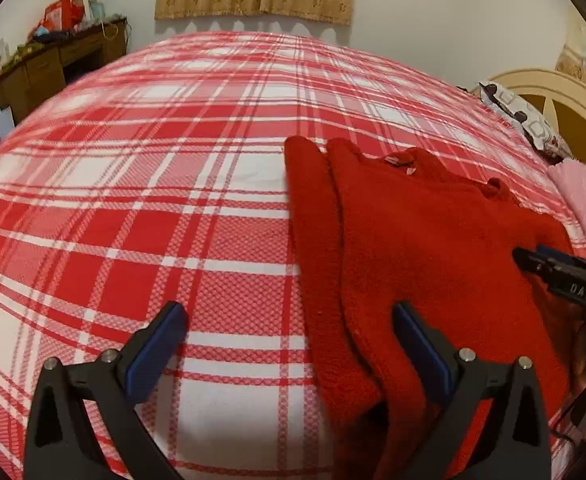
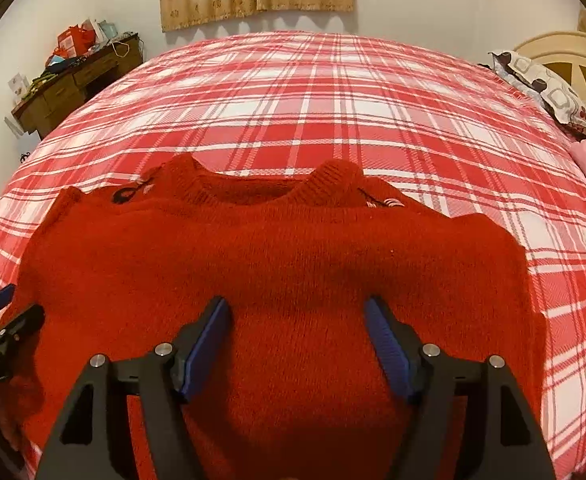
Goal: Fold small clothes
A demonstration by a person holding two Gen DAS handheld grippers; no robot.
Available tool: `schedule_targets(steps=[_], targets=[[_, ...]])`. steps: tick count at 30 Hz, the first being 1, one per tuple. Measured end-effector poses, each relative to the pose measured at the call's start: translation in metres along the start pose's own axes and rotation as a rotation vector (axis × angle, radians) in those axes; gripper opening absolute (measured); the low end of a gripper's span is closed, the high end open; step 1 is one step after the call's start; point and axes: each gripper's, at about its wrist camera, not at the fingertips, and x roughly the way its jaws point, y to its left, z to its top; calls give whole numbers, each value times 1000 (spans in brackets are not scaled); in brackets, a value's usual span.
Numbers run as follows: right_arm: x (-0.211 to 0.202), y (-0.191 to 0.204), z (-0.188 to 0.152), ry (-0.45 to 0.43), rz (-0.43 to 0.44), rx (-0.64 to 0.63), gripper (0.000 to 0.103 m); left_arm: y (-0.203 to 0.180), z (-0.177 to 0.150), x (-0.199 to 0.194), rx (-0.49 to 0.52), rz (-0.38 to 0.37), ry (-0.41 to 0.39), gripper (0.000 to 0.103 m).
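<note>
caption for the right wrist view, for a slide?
Right gripper, jaws open, over a red knit sweater lying flat on a red plaid bedspread.

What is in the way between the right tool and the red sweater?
Nothing visible. The right tool hangs open right above the red sweater, which lies flat on the plaid bedspread, with only air between them.

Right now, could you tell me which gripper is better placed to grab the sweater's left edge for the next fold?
Probably the left gripper: it hangs open over the sweater's left edge.
</note>
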Motion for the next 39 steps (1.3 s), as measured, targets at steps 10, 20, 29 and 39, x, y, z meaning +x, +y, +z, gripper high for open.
schedule_targets(steps=[10,20,29,39], targets=[[-59,22,-52,-99,38,-93,72,4,-10,-17,13,6,-27,103],[-89,90,-100,-166,78,-330,72,5,-10,-38,73,6,-62,103],[-83,142,-117,-179,79,-494,72,18,-7,-38,77,-11,-57,103],[-73,184,-134,-216,27,-639,72,40,8,-28,-31,-132,-29,103]])
